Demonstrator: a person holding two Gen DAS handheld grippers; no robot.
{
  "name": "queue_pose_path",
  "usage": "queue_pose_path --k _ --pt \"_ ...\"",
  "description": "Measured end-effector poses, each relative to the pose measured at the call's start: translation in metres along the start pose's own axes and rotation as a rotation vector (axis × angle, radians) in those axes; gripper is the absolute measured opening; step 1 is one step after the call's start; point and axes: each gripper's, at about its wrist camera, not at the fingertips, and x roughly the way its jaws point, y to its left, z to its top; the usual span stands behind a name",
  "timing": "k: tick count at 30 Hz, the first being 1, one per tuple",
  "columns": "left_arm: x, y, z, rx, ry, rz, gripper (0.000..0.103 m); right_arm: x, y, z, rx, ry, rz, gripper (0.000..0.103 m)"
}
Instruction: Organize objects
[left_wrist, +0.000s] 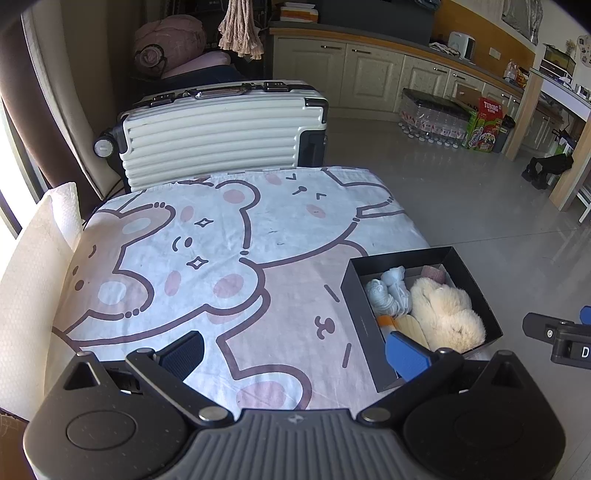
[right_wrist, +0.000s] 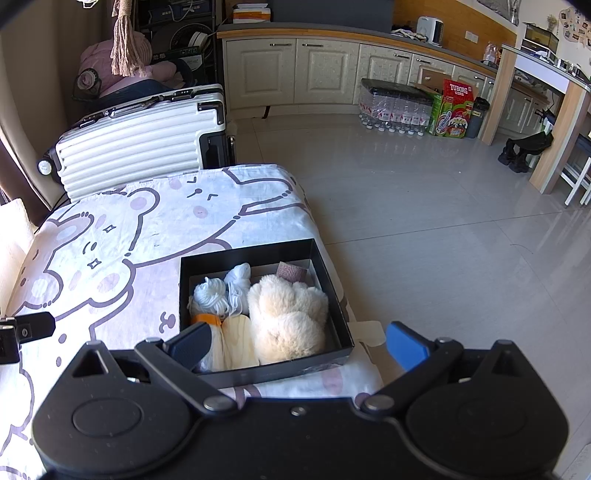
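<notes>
Both my grippers spread wide, holding nothing.
My right gripper hangs above the black box of plush toy and yarn; that box sits right of my left gripper.

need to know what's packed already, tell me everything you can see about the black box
The black box is a shallow, open-topped rectangular tray, seemingly matte card, with thin upright walls. It sits flat at the right edge of the cartoon-bear cloth. Inside, packed close, are a fluffy cream plush on the right, white yarn and a white bundle on the left, something orange, a pale cream item, and a pinkish roll at the back. Neither gripper touches it.
</notes>
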Motion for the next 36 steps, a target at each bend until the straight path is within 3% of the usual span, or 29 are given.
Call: queue_pose_path --k 36 --pt "0.0018 -0.0029 0.0004 0.018 0.001 0.048 0.103 -0.0021 0.0035 0.0014 -0.016 -0.007 0.003 0.102"
